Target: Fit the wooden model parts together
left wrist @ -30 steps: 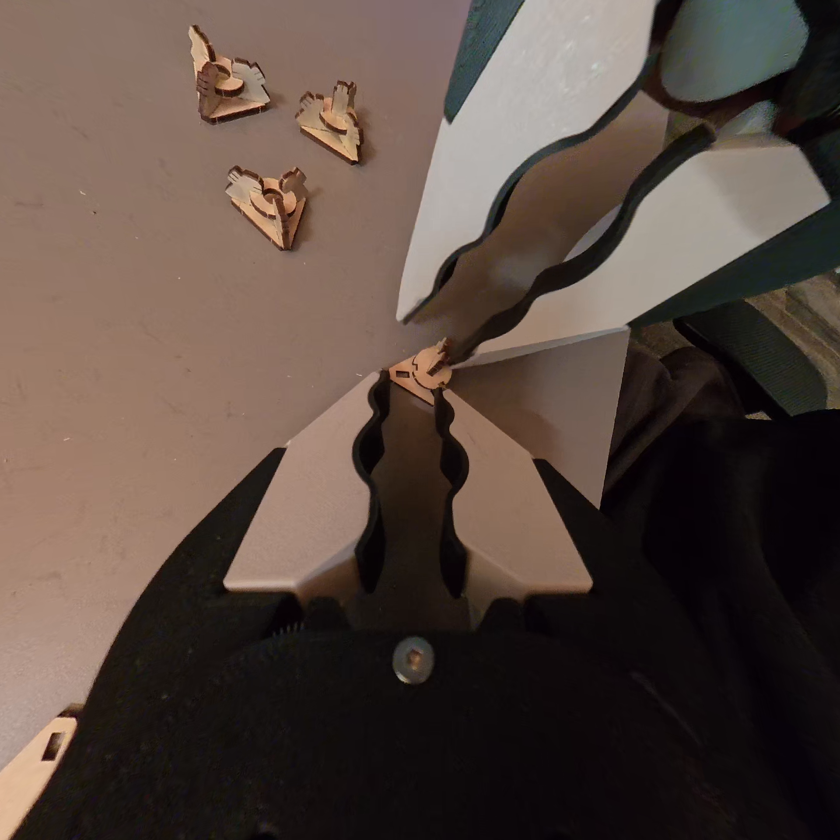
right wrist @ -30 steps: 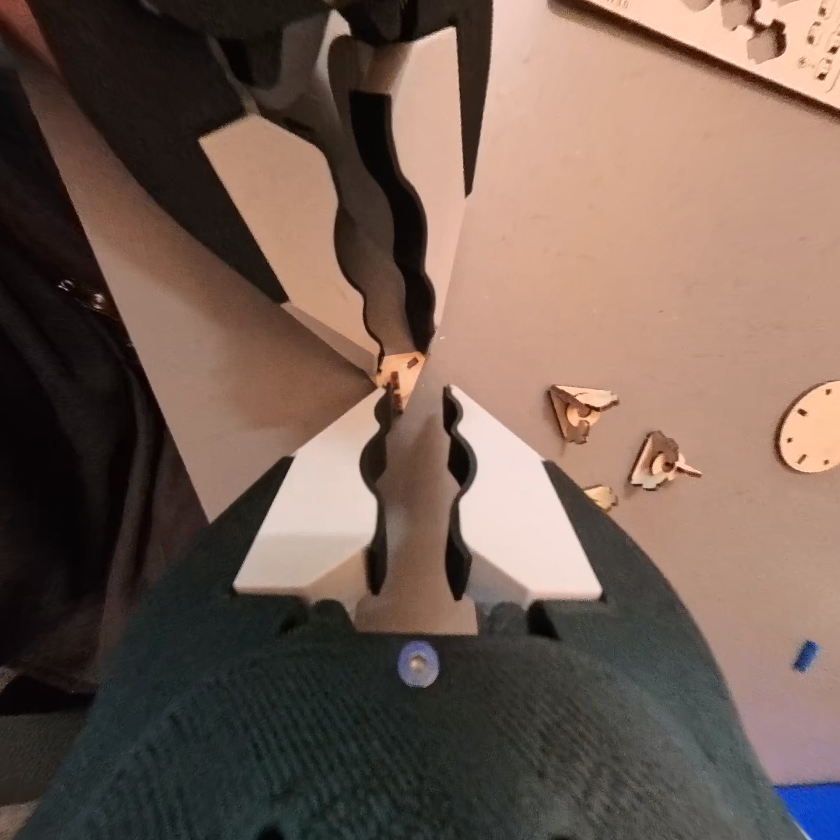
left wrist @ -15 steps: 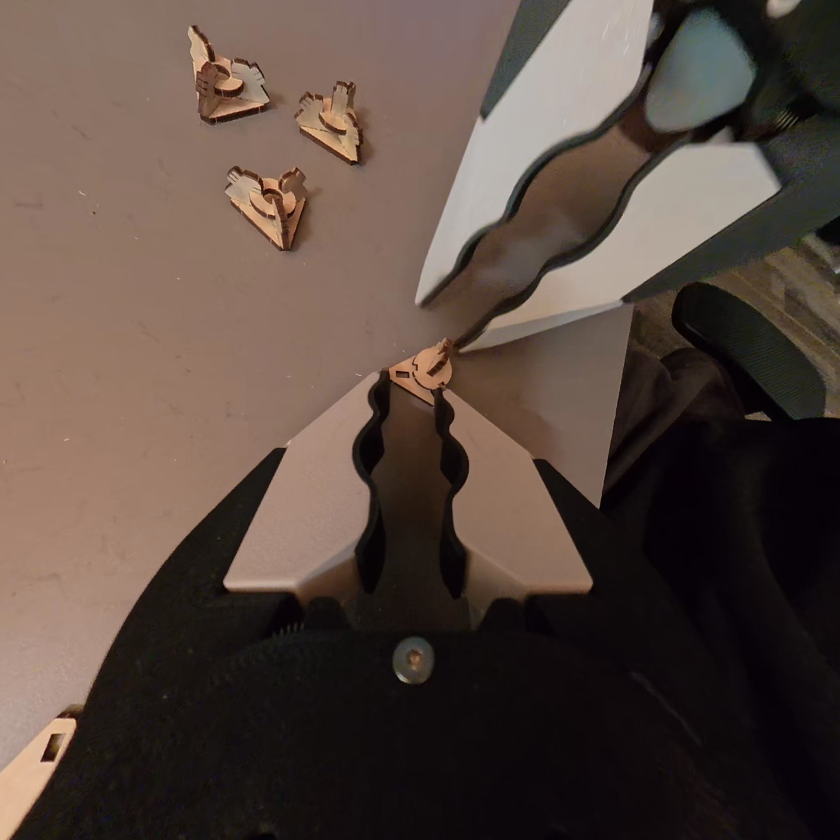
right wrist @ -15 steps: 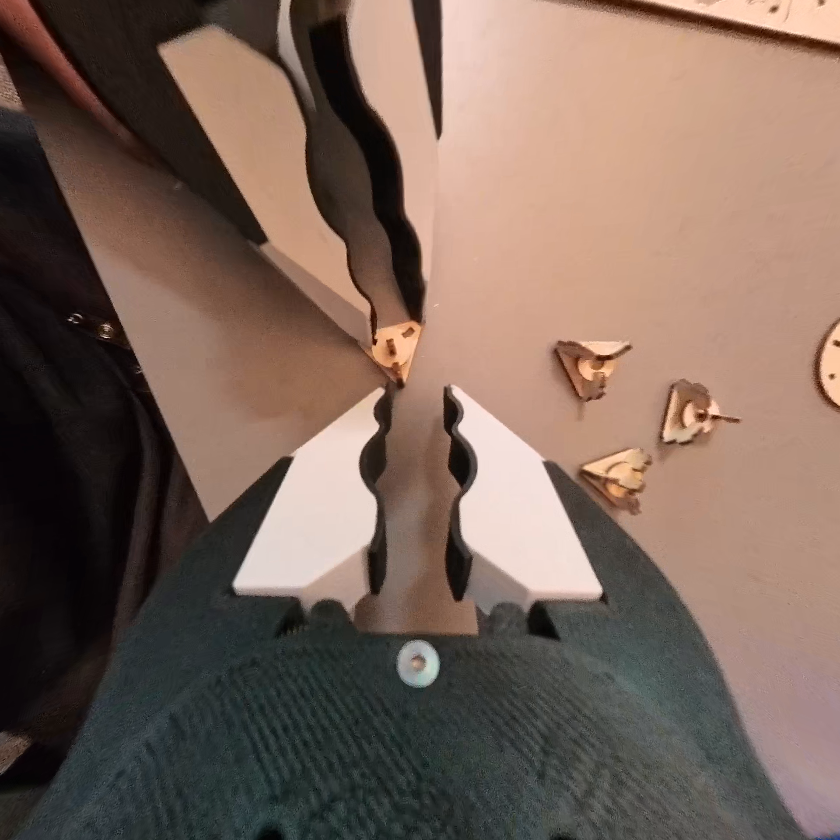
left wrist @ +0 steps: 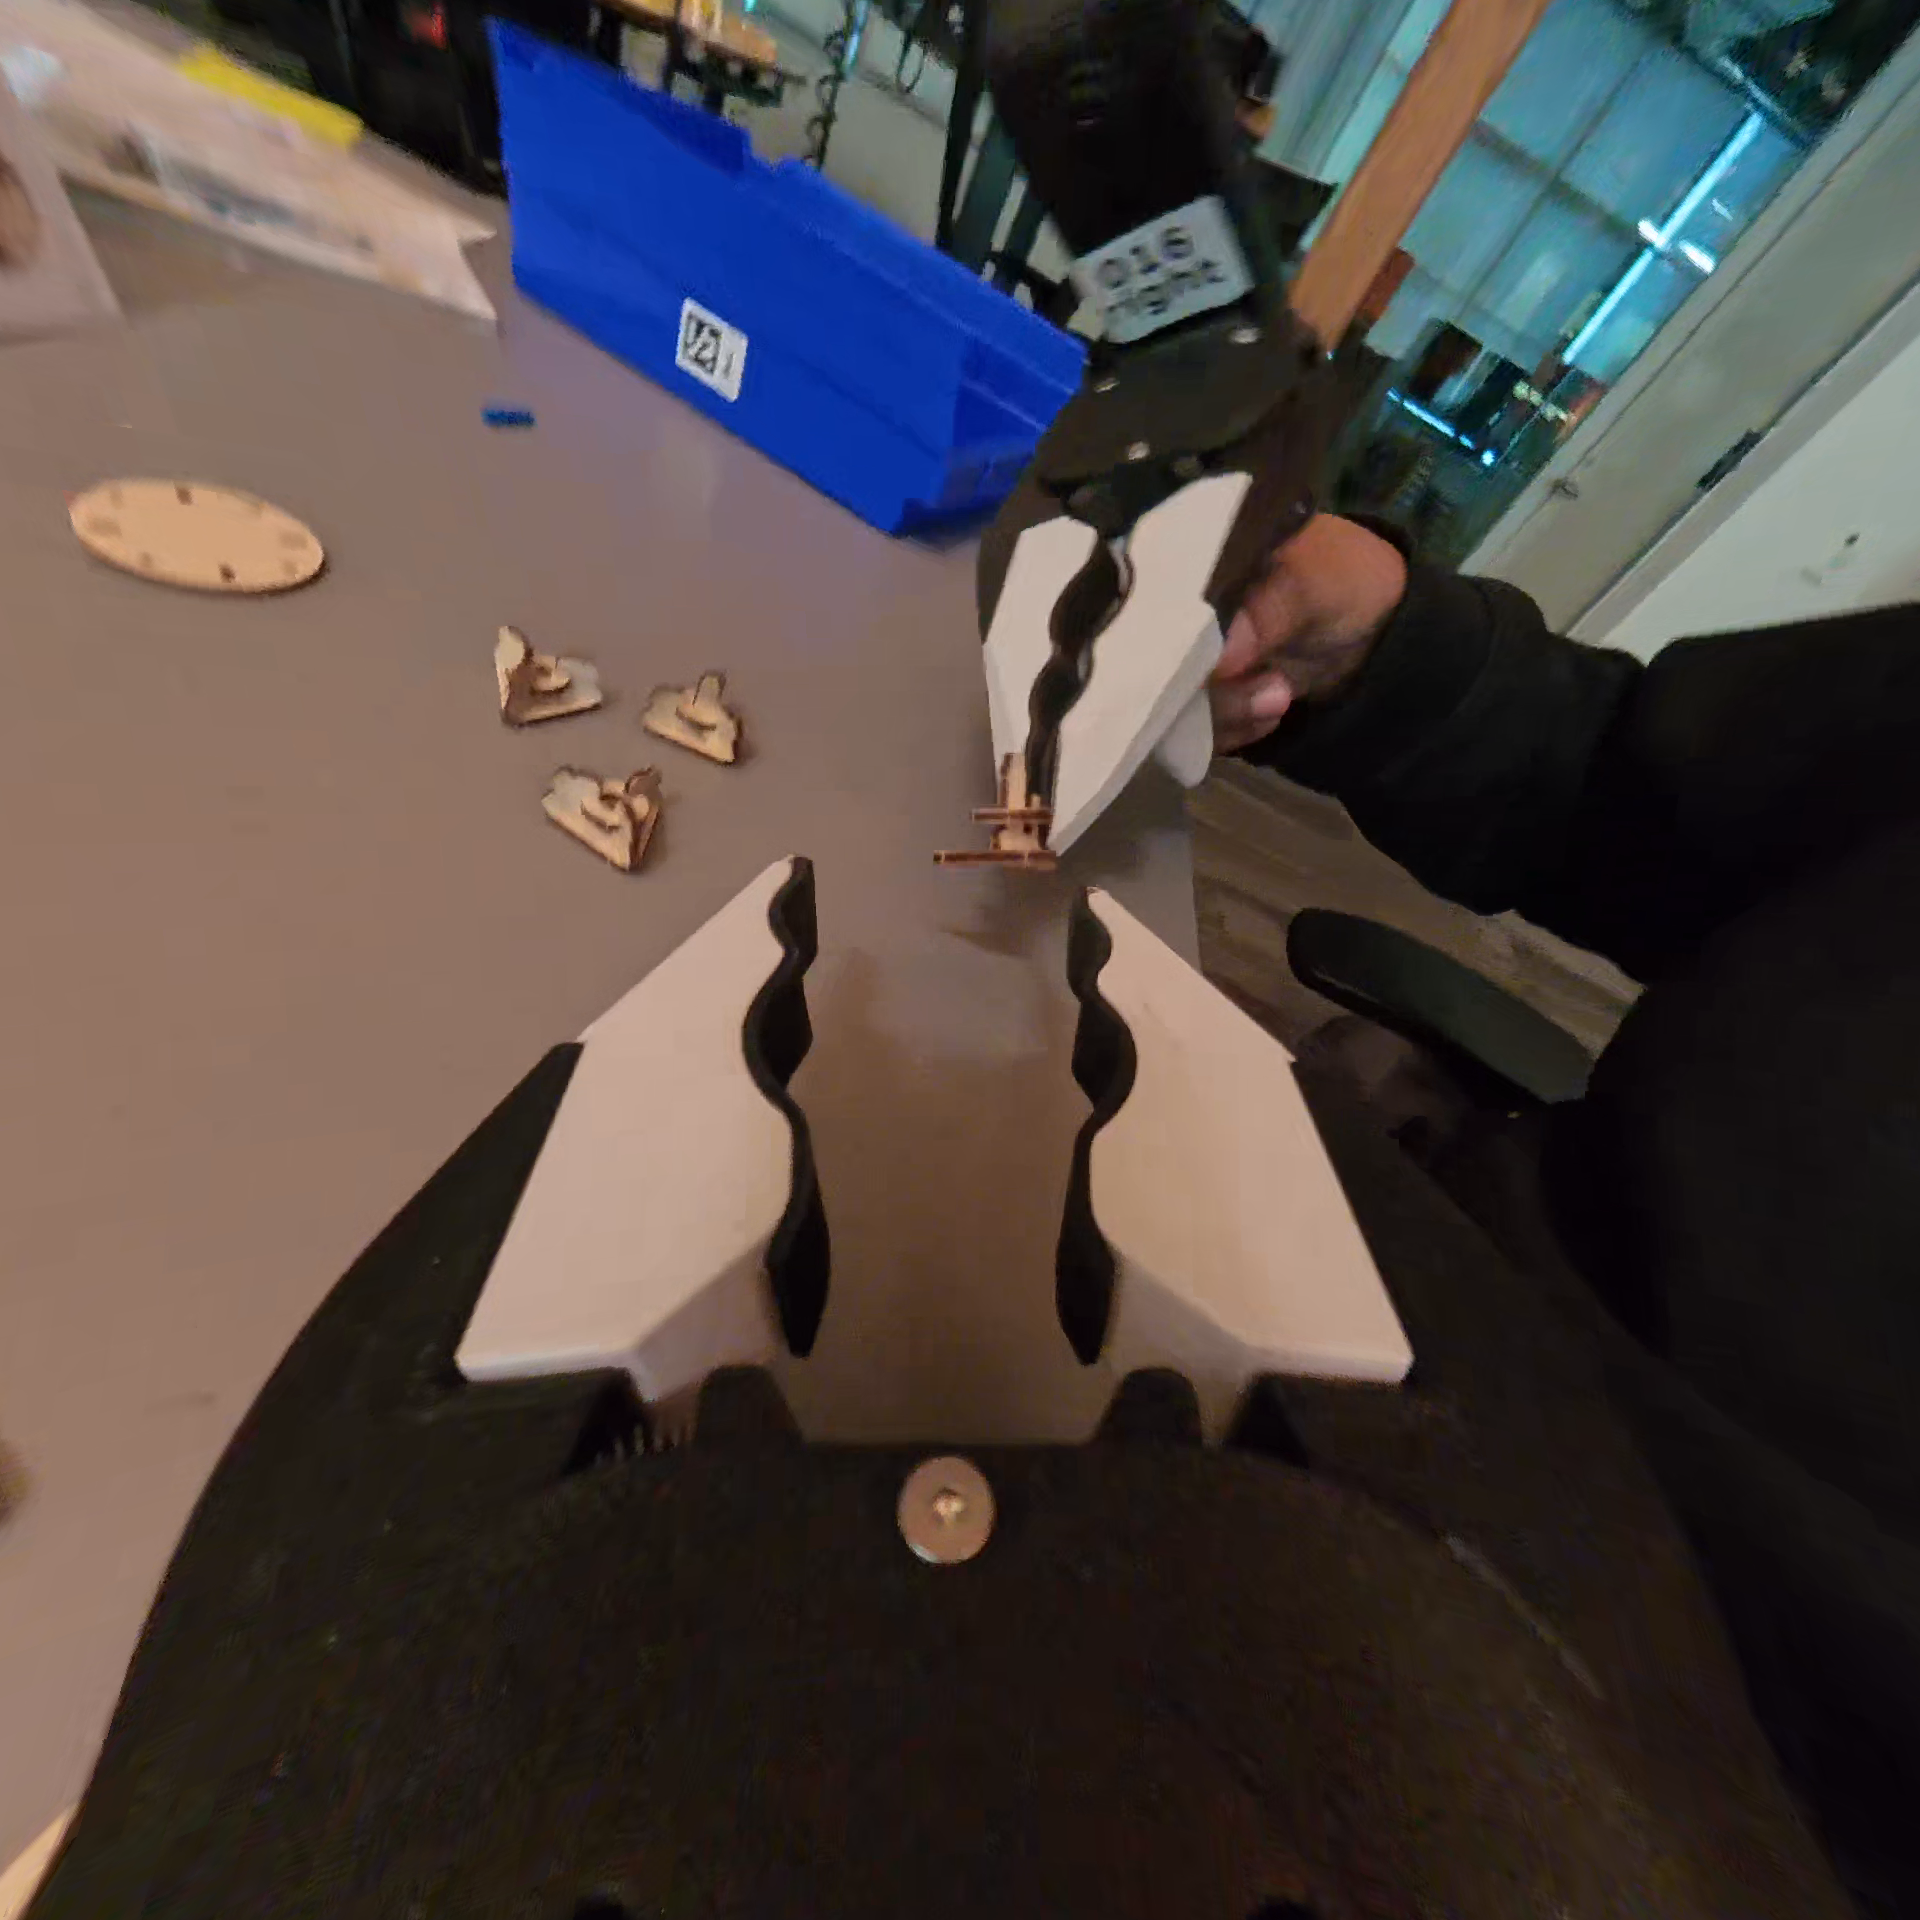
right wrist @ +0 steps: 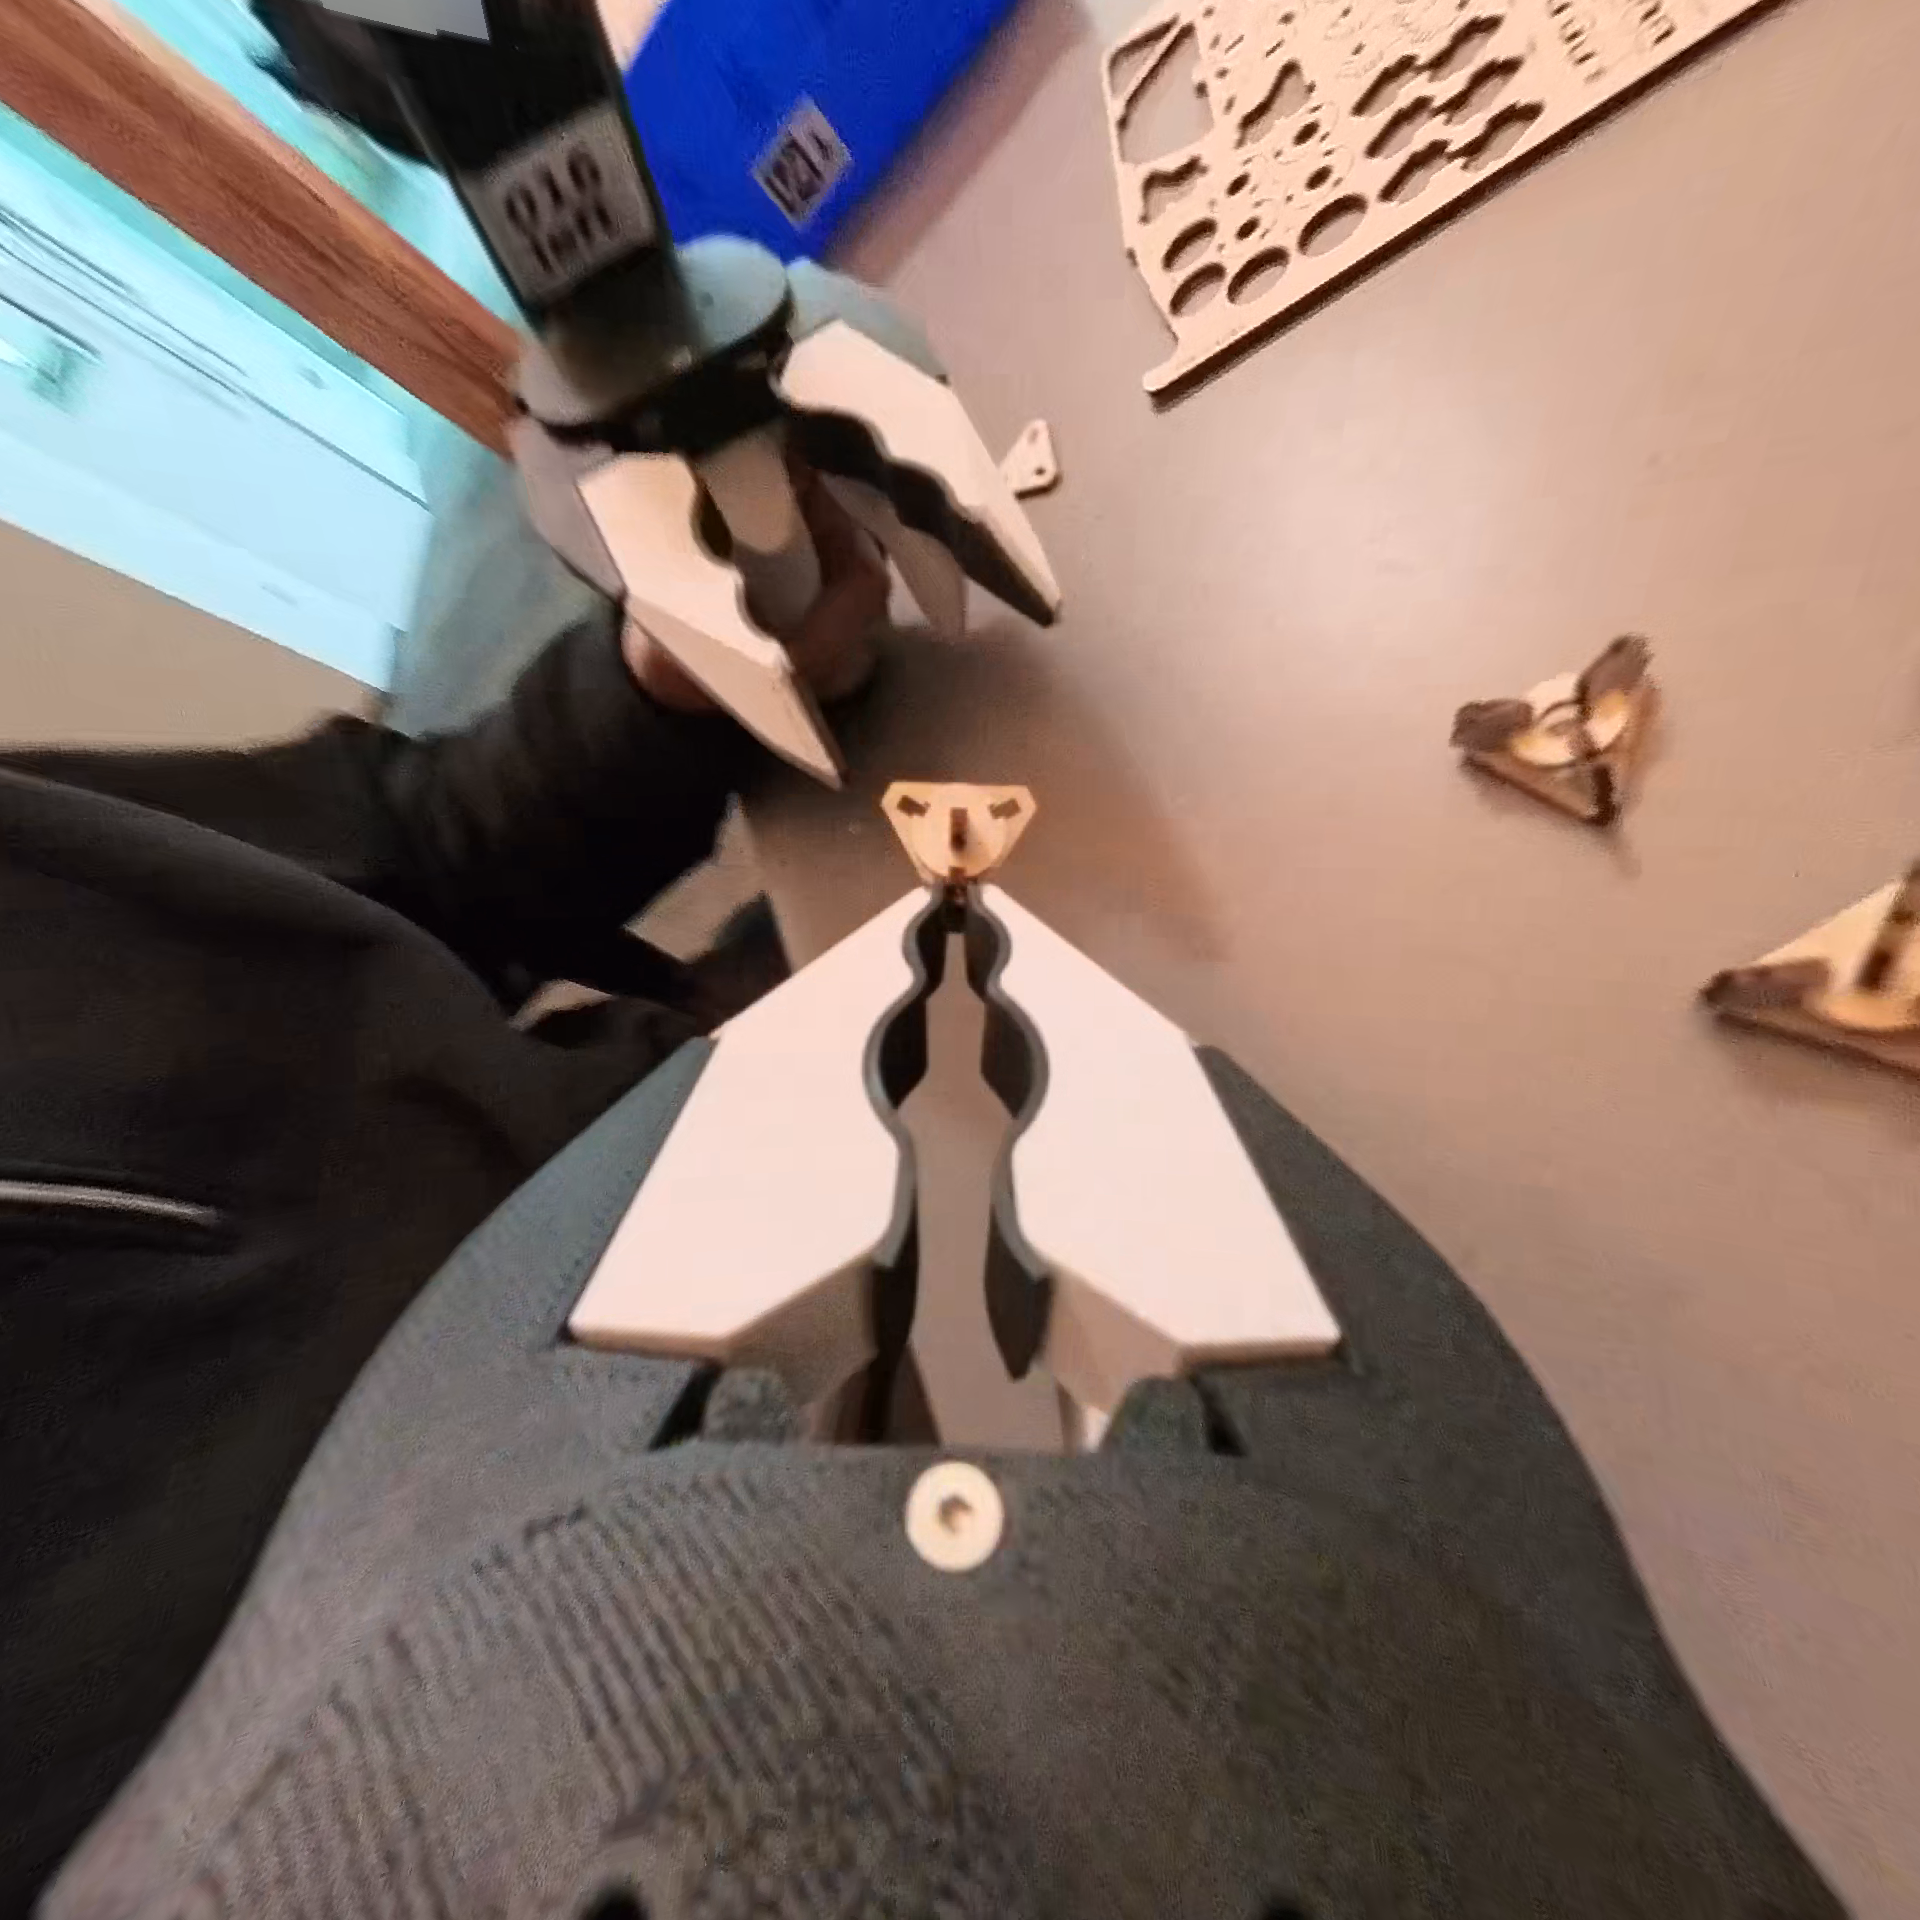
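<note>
- Your right hand-held gripper (right wrist: 954,902) is pinched shut on the upright tab of a small wooden triangle assembly (right wrist: 958,833), and it's carrying the piece just above the grey tabletop (left wrist: 260,935), close to the near edge.
- Only the very tips of the fingers (left wrist: 1060,821) have that thin tab, so I'd say the hold is narrow. Keep the squeeze steady and don't twist your wrist, or the piece could pivot.
- Your left hand-held gripper (left wrist: 940,904) is spread wide with nothing in it, sitting just short of the piece and not touching it. Keep it out of the way so a finger doesn't clip the flat plate at the bottom.
- From the side, the plate looks level, with a smaller disc stacked above it on the tab. Keep it level like that; it should sit flat on a surface.
- Three more wooden triangle assemblies (left wrist: 608,816) sit in a loose cluster further out on the tabletop, well apart from the one you're holding. Give them room so you don't bump them.
- Other stuff around: a round wooden disc (left wrist: 197,535) off to the far left, a blue bin (left wrist: 790,312) at the back, and a cut-out wooden sheet (right wrist: 1382,156) past the cluster.
- The right wrist view is a bit blurry, so I can't tell how deep the tab sits between the pads.
</note>
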`<state>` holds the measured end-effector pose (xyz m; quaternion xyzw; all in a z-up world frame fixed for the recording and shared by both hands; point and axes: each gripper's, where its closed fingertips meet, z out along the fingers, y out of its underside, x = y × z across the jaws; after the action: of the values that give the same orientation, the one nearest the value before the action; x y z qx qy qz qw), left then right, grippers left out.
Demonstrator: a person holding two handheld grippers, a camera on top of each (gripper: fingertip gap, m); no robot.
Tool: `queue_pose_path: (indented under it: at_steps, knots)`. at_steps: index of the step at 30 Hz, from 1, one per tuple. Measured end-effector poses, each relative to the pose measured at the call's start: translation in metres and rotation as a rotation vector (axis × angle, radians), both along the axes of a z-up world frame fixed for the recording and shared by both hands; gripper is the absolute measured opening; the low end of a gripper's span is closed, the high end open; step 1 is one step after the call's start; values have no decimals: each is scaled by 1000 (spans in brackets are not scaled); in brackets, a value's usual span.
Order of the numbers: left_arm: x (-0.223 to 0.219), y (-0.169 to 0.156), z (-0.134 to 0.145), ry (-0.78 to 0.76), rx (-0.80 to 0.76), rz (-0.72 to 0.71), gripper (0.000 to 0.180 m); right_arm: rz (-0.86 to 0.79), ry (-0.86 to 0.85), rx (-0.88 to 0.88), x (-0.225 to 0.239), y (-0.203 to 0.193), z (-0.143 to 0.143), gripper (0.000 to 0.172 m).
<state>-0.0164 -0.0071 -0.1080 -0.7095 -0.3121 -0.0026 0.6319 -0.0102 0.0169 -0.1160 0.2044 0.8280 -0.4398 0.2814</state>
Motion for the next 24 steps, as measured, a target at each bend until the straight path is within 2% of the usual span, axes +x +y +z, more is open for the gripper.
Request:
queue_pose_path:
  at_steps: [3,6,9,12,17,24]
  knots:
    - [12,16,5,80,-21,-60,48,0,-207,-70,9,5,10,1]
    - [22,31,8,79,10,-121,48,29,-371,-132,19,9,20,1]
    - [26,37,9,67,32,-150,47,51,-450,-159,26,12,23,0]
    - [28,37,13,83,51,-154,46,66,-456,-143,32,14,19,0]
    - [31,38,14,141,19,-145,46,37,-310,-22,28,19,-2,0]
    - [24,35,12,130,9,-97,39,63,194,186,14,25,-27,1]
